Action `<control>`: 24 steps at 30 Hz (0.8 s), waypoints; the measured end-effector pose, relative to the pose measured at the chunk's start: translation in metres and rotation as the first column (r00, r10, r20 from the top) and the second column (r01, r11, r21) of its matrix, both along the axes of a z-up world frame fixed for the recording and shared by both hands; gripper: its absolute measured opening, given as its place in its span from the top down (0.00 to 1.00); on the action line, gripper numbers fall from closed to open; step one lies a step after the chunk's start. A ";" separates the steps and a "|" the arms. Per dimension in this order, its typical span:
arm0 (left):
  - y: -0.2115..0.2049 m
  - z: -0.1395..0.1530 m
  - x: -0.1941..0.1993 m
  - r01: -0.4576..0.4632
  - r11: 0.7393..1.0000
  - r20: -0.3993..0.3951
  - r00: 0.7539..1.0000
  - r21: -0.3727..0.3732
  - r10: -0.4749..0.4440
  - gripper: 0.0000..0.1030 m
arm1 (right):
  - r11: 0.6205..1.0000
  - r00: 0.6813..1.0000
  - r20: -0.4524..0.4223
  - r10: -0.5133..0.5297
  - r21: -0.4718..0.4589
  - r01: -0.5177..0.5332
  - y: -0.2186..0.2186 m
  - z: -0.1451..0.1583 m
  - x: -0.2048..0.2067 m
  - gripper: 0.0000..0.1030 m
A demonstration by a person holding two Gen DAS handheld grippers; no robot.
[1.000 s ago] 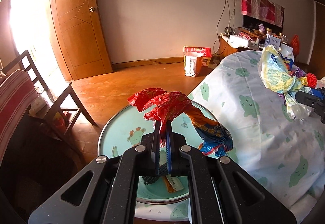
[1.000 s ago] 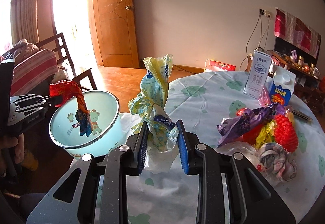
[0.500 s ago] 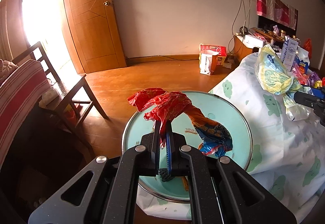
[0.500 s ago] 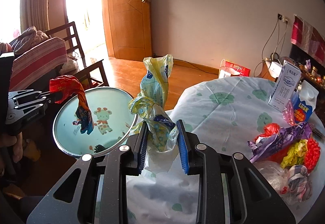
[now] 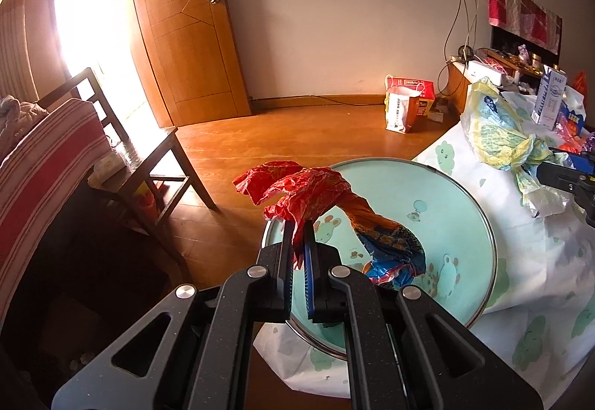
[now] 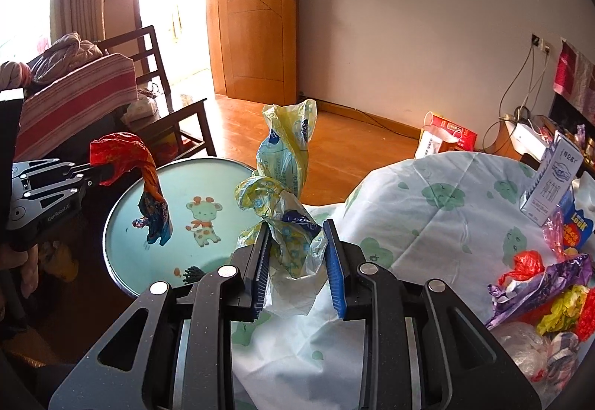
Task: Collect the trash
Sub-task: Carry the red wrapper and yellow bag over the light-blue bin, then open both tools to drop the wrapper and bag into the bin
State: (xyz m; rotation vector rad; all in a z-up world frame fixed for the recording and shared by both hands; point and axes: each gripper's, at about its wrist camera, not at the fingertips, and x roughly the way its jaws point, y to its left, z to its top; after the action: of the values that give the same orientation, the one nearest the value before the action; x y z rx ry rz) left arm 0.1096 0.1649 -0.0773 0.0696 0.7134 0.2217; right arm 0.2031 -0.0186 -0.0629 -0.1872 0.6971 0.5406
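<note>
Hanging from the left tongs [image 5: 298, 227] is a red and blue wrapper [image 5: 334, 201]. Its red top is pinched tight between the two nearly closed fingers, and its blue end dangles over the green basin [image 5: 461, 220]. The right tongs [image 6: 295, 242] squeeze a yellow and blue plastic bag [image 6: 286, 164] in a narrow gap, and the bag sticks up above them.

The basin is round with a shiny rim and has a little giraffe [image 6: 203, 220] painted inside. It sits at the near left edge of the desk [image 6: 427, 209], just left of the yellow bag. A small dark bit [image 6: 192, 274] lies at the near side of the basin.

A white cloth with green cloud faces covers the desk. On the right side lies a pile of more trash [image 6: 550, 279], purple, red and yellow. A milk carton [image 6: 556, 179] stands at the far right.

Past the desk is a shiny wooden floor [image 5: 297, 134]. A paper bag [image 5: 399, 108] stands on it by the far wall. A wooden door [image 5: 189, 23] is open on the left, with bright light beside it. A dark chair [image 5: 148, 157] with a striped cloth is on the left.
</note>
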 end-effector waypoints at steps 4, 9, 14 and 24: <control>0.003 -0.002 0.001 -0.007 1.000 -0.008 1.000 0.004 0.008 0.96 | 1.000 1.000 -0.002 0.017 -0.008 -0.017 0.006 -0.003 0.003 0.72; 0.006 -0.004 0.001 -0.017 1.000 -0.012 1.000 0.004 0.017 0.96 | 0.999 1.000 -0.005 0.029 -0.017 -0.029 0.011 -0.005 0.004 0.72; 0.007 -0.004 0.001 -0.030 1.000 -0.014 0.999 0.006 0.030 0.96 | 0.999 0.999 -0.008 0.042 -0.023 -0.042 0.015 -0.006 0.005 0.72; 0.004 -0.004 0.001 -0.034 0.999 -0.016 0.999 0.003 0.034 0.96 | 0.997 0.997 -0.007 0.074 -0.032 -0.074 0.026 -0.006 0.003 0.72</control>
State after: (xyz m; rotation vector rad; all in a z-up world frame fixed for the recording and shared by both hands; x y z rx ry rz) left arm 0.1104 0.1688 -0.0809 0.0617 0.7309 0.2550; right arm 0.2063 0.0074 -0.0684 -0.2422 0.7066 0.6013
